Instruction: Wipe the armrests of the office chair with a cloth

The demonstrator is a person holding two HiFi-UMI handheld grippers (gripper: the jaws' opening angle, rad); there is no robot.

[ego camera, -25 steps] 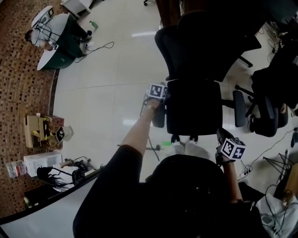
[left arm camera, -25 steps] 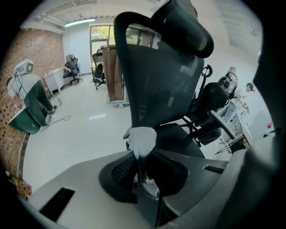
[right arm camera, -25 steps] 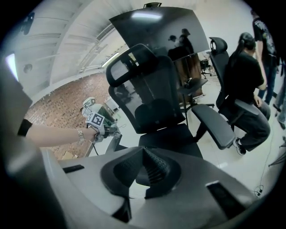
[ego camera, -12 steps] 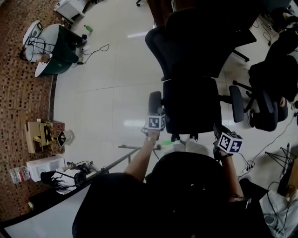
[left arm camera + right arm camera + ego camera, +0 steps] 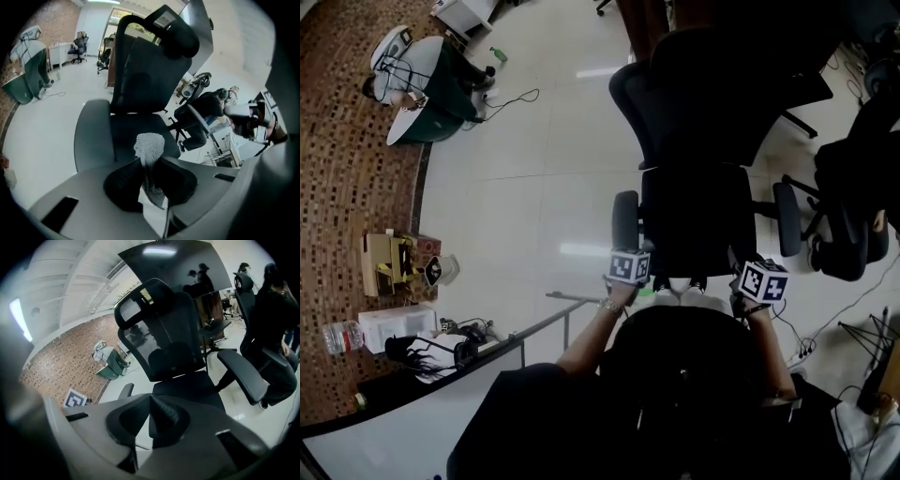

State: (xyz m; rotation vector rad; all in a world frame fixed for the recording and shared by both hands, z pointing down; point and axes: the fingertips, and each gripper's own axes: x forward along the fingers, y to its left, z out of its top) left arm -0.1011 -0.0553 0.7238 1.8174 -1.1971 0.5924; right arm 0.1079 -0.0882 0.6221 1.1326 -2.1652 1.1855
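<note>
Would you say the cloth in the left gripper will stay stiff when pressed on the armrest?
Probably floppy: the cloth bunches and creases where the left gripper pinches it. Its open knit looks light, likely gripping rather than sliding.

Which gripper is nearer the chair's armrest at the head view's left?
Left. The left gripper, holding the cloth, sits just short of that armrest; the right gripper is across the seat, nearer the other armrest.

Parts covered or out of sight

The lower end of the cloth (image 5: 149, 145) is buried between the left tongs (image 5: 148, 168). The near end of the left armrest (image 5: 93, 136) is covered by their body. In the head view, the front edge of the seat (image 5: 694, 220) is masked by the person's head (image 5: 684, 375).
</note>
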